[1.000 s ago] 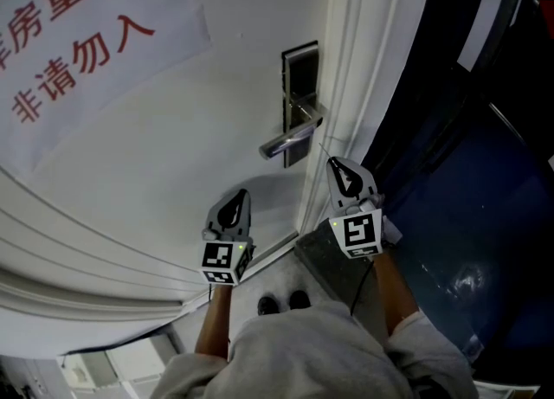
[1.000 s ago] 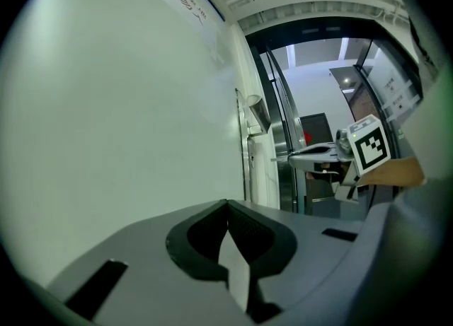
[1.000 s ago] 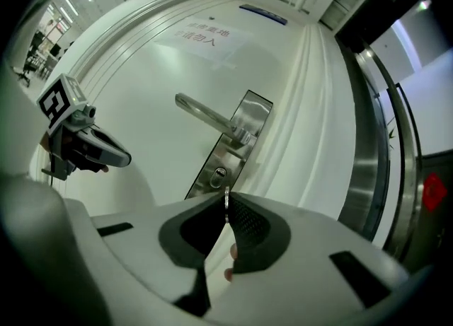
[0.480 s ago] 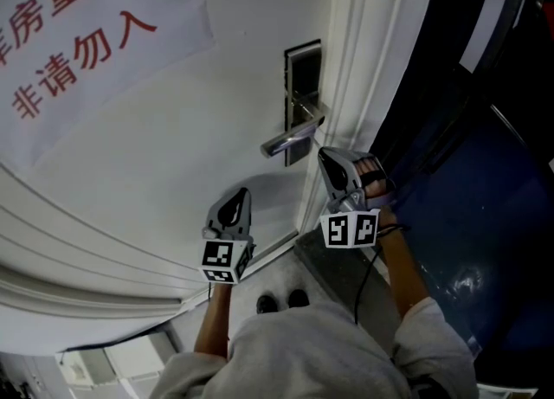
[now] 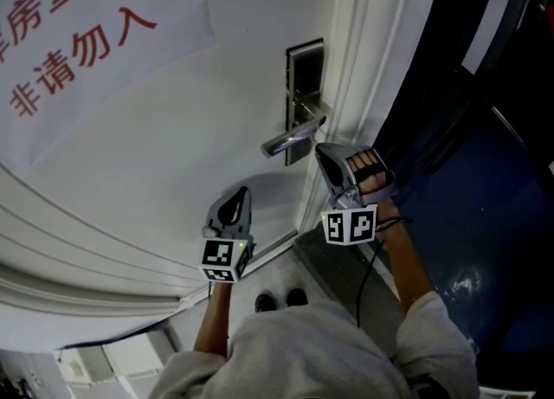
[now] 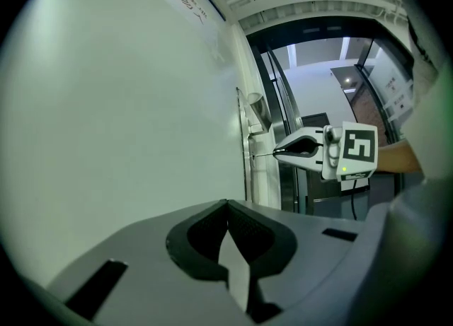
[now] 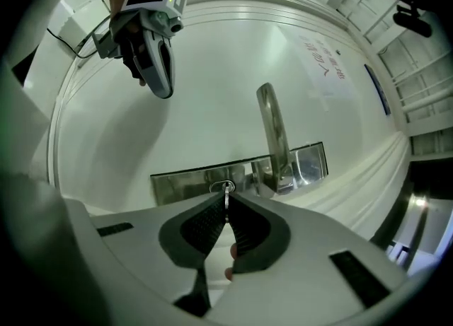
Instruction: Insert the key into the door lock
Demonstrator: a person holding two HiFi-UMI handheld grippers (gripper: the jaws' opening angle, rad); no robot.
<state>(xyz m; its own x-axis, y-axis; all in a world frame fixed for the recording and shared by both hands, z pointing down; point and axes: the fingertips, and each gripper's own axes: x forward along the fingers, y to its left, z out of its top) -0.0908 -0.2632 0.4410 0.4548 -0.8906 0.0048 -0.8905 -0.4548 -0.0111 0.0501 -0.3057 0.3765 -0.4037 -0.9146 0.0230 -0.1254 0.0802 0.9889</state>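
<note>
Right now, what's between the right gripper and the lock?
Only the key, pinched in the right gripper's shut jaws, its tip at the lock. The right gripper view shows it.

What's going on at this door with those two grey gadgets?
A person stands at a white door with a handheld gripper in each hand. The right gripper is shut on a key, whose tip is at the keyhole in the metal lock plate beside the lever handle; how deep it sits isn't clear. The left gripper is shut and empty, held off to the side.
</note>
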